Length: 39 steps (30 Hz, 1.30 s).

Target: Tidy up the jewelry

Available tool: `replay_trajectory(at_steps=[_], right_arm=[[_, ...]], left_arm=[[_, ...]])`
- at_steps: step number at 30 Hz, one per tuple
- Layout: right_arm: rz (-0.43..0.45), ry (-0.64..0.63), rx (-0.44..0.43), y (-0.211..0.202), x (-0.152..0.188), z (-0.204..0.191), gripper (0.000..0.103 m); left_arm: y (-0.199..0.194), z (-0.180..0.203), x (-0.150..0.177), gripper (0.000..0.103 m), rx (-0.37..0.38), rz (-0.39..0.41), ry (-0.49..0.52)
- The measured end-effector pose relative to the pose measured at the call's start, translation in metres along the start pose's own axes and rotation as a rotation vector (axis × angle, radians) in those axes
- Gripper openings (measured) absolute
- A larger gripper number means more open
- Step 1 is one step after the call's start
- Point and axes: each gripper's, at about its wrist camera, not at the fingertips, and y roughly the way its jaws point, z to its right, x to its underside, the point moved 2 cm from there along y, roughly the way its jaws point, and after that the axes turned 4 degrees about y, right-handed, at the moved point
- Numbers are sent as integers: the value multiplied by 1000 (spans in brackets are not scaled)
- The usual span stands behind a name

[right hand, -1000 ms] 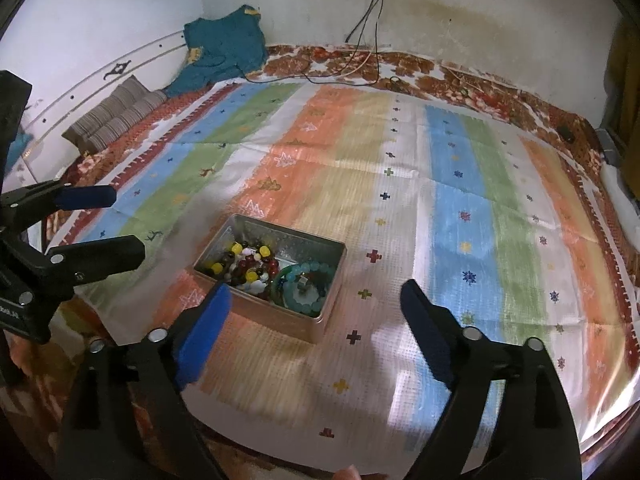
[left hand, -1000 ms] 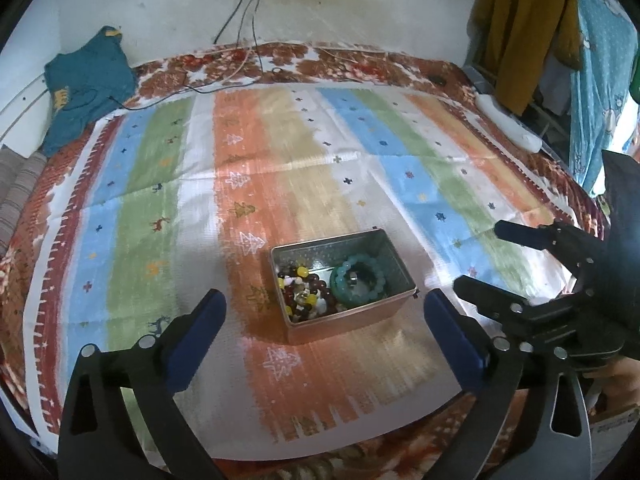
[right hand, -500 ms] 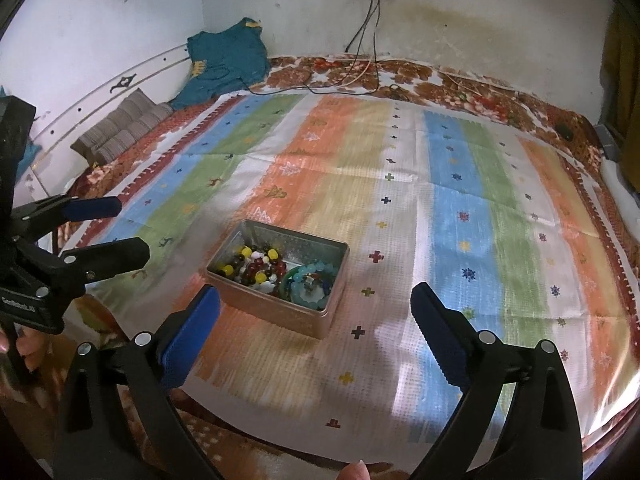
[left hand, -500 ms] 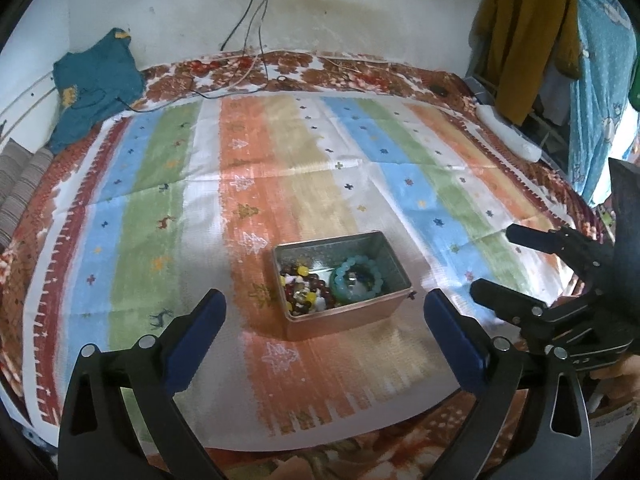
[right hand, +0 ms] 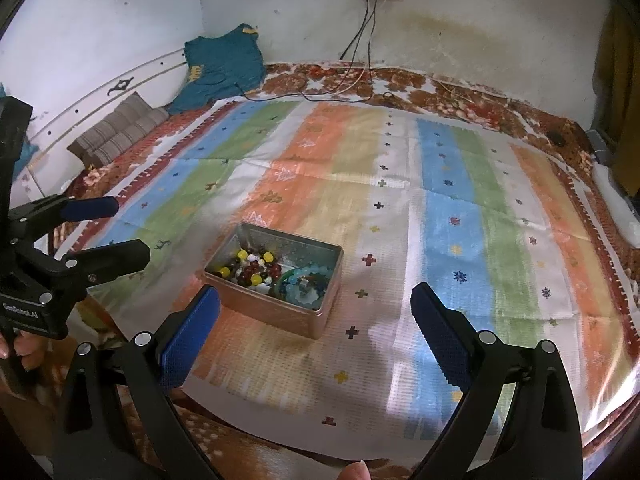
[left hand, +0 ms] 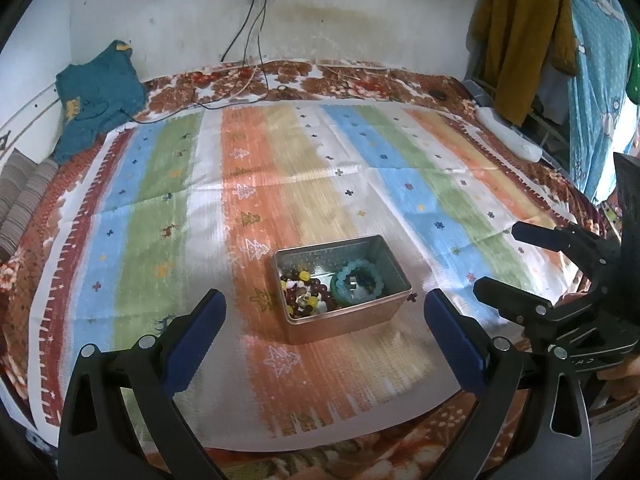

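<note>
An open metal tin (left hand: pixel 344 322) sits on the striped mat (left hand: pixel 280 168), just ahead of both grippers. It holds a turquoise bead bracelet (left hand: pixel 358 280) and a heap of red, yellow and white bead bracelets (left hand: pixel 304 294). My left gripper (left hand: pixel 323 304) is open, its blue-padded fingers (left hand: pixel 196 332) wide to either side of the tin, short of it and empty. The right gripper (left hand: pixel 502 258) shows at the right edge. In the right wrist view the tin (right hand: pixel 316 320), turquoise bracelet (right hand: pixel 308 284) and mixed beads (right hand: pixel 252 268) lie ahead of my open, empty right gripper (right hand: pixel 315 296). The left gripper (right hand: pixel 128 228) is at the left.
A teal garment (left hand: pixel 96 100) and a striped cushion (right hand: pixel 116 128) lie at the back left. Cables (left hand: pixel 248 40) run from a wall socket onto the bed. Clothes (left hand: pixel 516 40) hang at the right above a white object (left hand: pixel 508 136). A flowered blanket (left hand: pixel 360 80) borders the mat.
The right gripper's jaws have spread slightly wider. Both views have tipped up a touch, showing more of the wall. The tin and its beads have not moved.
</note>
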Motion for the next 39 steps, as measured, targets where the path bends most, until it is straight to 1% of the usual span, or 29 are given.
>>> replay_trajectory(at_steps=[11,20,25,31,39], right_arm=[[8,-10,15,-1,1,-2,97],[12,-11,18,-2,1,-2,97],[28,-9,21,-4,-1,0,97],[38,-11,27,-7,-1,3,97],[54,-10,21,-11,0,5,97]], left_arm=[[-1,8,0,97,-13,10,38],[-2,10,-1,97,-18,14,45],[-3,10,-3,97,-27,18,53],[-4,7,-5,97,-15,29,51],[-6,10,-6,97,-22,36,52]])
